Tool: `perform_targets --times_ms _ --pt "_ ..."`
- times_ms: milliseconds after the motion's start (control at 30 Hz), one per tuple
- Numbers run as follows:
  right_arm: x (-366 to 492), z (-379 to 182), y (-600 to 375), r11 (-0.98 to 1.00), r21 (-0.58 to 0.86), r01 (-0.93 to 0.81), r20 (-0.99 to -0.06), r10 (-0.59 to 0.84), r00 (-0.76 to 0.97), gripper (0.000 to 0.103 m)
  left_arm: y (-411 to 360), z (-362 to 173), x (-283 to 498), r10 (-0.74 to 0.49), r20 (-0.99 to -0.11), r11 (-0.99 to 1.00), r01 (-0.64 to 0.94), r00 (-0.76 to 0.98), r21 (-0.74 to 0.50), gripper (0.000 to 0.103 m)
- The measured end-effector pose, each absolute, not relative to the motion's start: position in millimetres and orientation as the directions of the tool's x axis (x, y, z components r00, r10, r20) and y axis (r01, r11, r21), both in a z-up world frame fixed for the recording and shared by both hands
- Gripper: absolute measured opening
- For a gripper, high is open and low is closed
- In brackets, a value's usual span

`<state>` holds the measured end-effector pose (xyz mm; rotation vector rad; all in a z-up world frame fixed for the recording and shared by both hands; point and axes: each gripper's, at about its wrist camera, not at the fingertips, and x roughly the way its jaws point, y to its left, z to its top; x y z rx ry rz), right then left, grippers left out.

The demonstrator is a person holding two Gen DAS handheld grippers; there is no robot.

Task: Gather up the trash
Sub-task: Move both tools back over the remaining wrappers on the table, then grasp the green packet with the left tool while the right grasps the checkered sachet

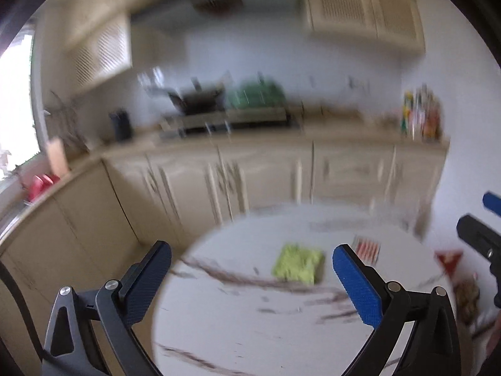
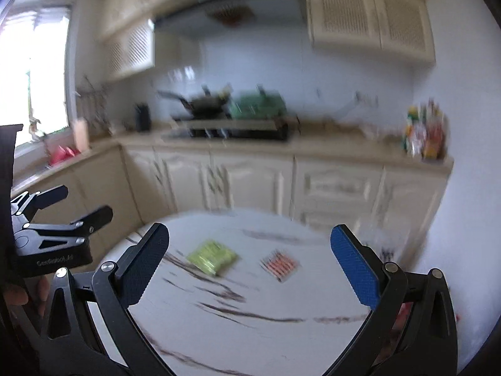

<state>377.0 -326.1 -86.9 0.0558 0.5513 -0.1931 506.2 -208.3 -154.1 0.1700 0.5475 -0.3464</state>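
A round white marble table lies below both grippers. On it are a lime-green packet and a red-striped wrapper; the right wrist view shows the same packet and wrapper. A red triangular packet and a brownish crumpled thing sit at the table's right side. My left gripper hangs open over the near part of the table with nothing between its fingers. My right gripper is open and empty too. Both views are blurred.
Beige kitchen cabinets run behind the table, with a stove and dark wok, a green item and bottles on the counter. A sink corner with red items is at the left under a window.
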Motion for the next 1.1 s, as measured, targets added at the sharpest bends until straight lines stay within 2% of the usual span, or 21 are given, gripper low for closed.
perform_targets --times_ms 167,267,467,600,800,900,967,1100 --pt "433.5 -169.4 -379.6 0.963 0.059 0.264 -0.701 -0.148 0.697 0.103 -259.2 -205.7 592.3 -0.279 -0.701 0.892 0.448 0.657 0.065 0.102" --pt "451.8 -209.5 -405.5 0.945 0.064 0.322 -0.772 -0.158 0.616 0.103 -284.6 -223.9 635.4 -0.277 -0.753 0.874 0.481 0.597 0.061 0.102" --pt "471.0 -250.0 -435.4 0.933 0.050 0.357 -0.827 -0.162 0.539 0.103 -320.6 -252.0 695.8 -0.276 -0.817 0.809 0.581 0.506 0.087 0.102" --pt "487.1 -260.0 -438.3 0.949 0.022 0.315 -0.843 -0.152 0.515 0.103 -336.1 -276.4 721.9 -0.223 -0.840 0.799 0.586 0.494 0.132 0.102" --pt "517.9 -278.6 -437.0 0.964 -0.030 0.264 -0.878 -0.152 0.454 0.103 -336.7 -294.8 738.5 -0.270 -0.846 0.819 0.571 0.460 0.049 0.102" --pt "529.3 -286.1 -432.8 0.967 -0.023 0.254 -0.889 -0.135 0.437 0.103 -331.0 -296.7 739.6 -0.310 -0.847 0.818 0.575 0.431 -0.007 0.089" --pt "534.9 -287.5 -428.6 0.968 -0.028 0.248 -0.887 -0.139 0.441 0.103 -330.9 -294.5 740.0 -0.318 -0.843 0.812 0.584 0.434 -0.006 0.074" --pt "545.1 -289.2 -421.8 0.975 -0.047 0.218 -0.890 -0.140 0.434 0.103 -333.0 -294.1 740.1 -0.328 -0.840 0.806 0.592 0.432 -0.011 0.067"
